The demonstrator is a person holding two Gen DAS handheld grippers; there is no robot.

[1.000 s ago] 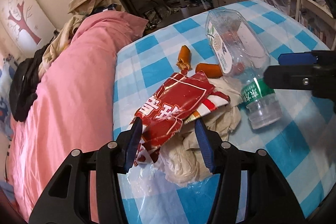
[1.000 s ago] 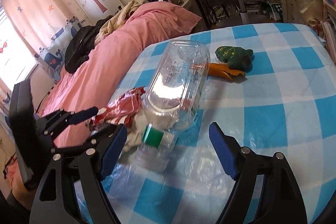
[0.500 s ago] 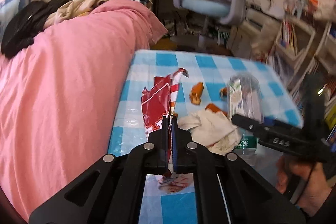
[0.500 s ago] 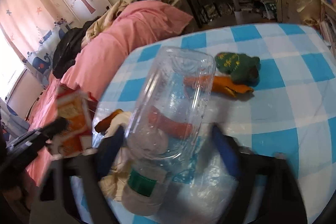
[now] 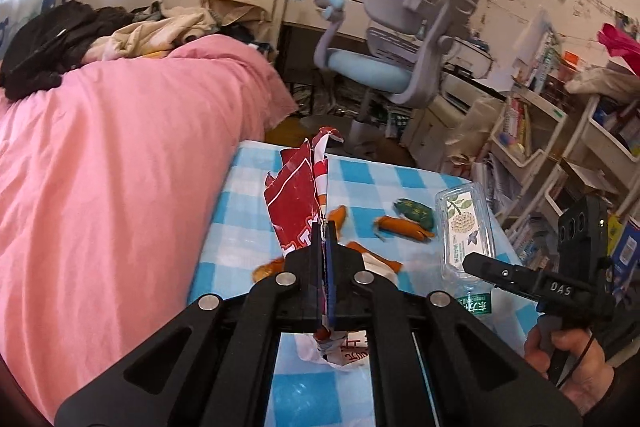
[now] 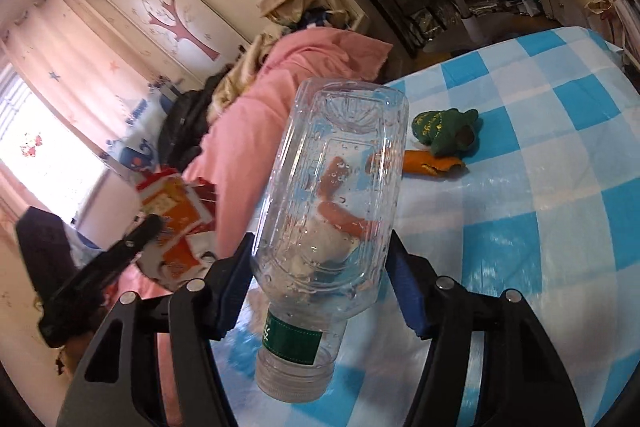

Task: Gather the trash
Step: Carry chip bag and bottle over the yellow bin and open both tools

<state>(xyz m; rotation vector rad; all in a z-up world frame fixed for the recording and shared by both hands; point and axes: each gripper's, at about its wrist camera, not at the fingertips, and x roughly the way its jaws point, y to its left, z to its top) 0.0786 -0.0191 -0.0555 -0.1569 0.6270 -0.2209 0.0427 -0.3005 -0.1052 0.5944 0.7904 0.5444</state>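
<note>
Left tongs (image 5: 324, 227): clenching flat on the red snack wrapper (image 5: 298, 195), holding it upright, lifted clear of the desk (image 5: 240, 227).
Right tongs (image 6: 320, 267): jaws having just been closing, now pressing both blue pads (image 6: 404, 291) against the clear plastic bottle (image 6: 340, 187); bottle being held cap-end toward the camera, base pointing away, raised off the checked cloth.
Bottle cap end (image 6: 294, 373): hanging below the pads, green label band just above it.
Right hand (image 5: 572, 367): gripping the handle of the right tongs at the lower right of the left wrist view.
Desk contents: orange sausage wrappers (image 5: 404, 227) lying on the blue-and-white cloth, green crumpled wrapper (image 6: 446, 131) touching one of them, crumpled white tissue (image 5: 376, 263) lying just beyond the left tongs.
Pink bedding (image 5: 120, 167): lying beside the desk's left edge.
Blue desk chair (image 5: 400, 59): standing beyond the desk's far edge.
</note>
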